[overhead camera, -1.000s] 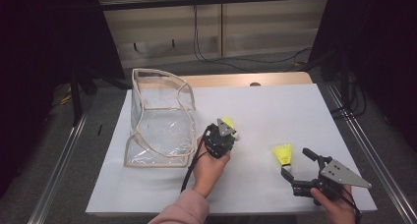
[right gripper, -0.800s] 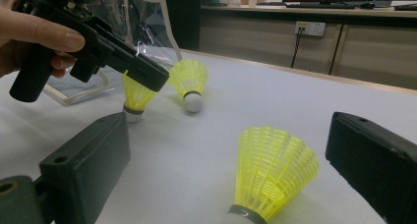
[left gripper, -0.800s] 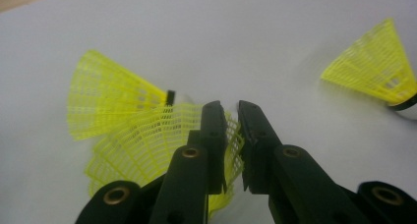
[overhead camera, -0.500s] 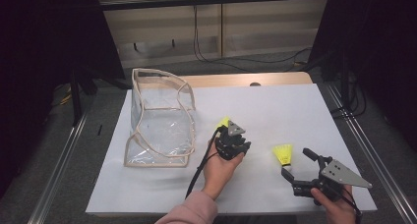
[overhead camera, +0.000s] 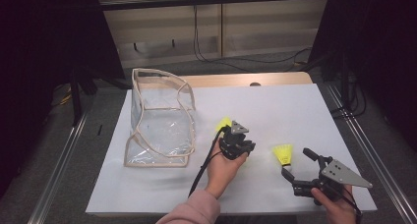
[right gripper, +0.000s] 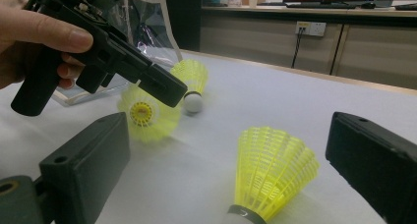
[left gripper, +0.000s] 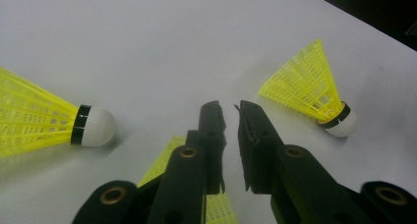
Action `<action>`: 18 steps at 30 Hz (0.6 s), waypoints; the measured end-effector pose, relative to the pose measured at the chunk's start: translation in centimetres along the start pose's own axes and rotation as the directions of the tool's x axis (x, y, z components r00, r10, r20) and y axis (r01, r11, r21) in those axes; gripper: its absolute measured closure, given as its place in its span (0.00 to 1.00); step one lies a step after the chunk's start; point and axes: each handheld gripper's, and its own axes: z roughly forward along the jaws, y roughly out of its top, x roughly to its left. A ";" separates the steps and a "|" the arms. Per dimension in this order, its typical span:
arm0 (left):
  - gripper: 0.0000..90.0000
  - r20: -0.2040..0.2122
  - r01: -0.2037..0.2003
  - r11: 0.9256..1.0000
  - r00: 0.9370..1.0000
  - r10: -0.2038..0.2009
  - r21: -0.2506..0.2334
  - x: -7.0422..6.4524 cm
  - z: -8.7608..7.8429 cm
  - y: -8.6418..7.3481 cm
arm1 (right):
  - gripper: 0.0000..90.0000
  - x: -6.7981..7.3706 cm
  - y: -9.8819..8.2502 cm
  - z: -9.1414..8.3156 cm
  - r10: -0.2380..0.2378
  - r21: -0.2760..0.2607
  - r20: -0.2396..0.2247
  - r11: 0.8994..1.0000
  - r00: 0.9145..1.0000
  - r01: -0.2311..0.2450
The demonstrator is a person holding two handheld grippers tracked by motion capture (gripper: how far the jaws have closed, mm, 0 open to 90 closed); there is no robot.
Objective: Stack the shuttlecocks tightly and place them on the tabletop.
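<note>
Three yellow shuttlecocks lie on the white sheet (overhead camera: 295, 106). In the left gripper view one (left gripper: 54, 123) is at the left, one (left gripper: 314, 94) at the right, and the skirt of a third (left gripper: 160, 167) lies under my left gripper (left gripper: 228, 108). Its jaws have just been closing and stand almost together, with nothing between the tips. In the high view my left gripper (overhead camera: 236, 144) hovers mid-table beside a shuttlecock (overhead camera: 223, 123). My right gripper (overhead camera: 295, 162) is open at the near right, its jaws wide on either side of a shuttlecock (overhead camera: 283, 154) without touching it.
A clear plastic bag (overhead camera: 160, 121) with beige trim stands open on the left of the sheet. Metal rails run along both sides of the table. Cables and a wall socket sit beyond the far edge.
My left gripper has shifted a little to the right, away from the bag. The right gripper and its shuttlecock have stayed where they were.
</note>
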 end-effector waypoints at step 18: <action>0.98 -0.023 -0.004 1.000 1.000 0.005 0.021 0.9 -0.1 0.5 | 0.03 0.0 0.0 0.0 0.004 0.001 0.001 1.000 1.000 -0.004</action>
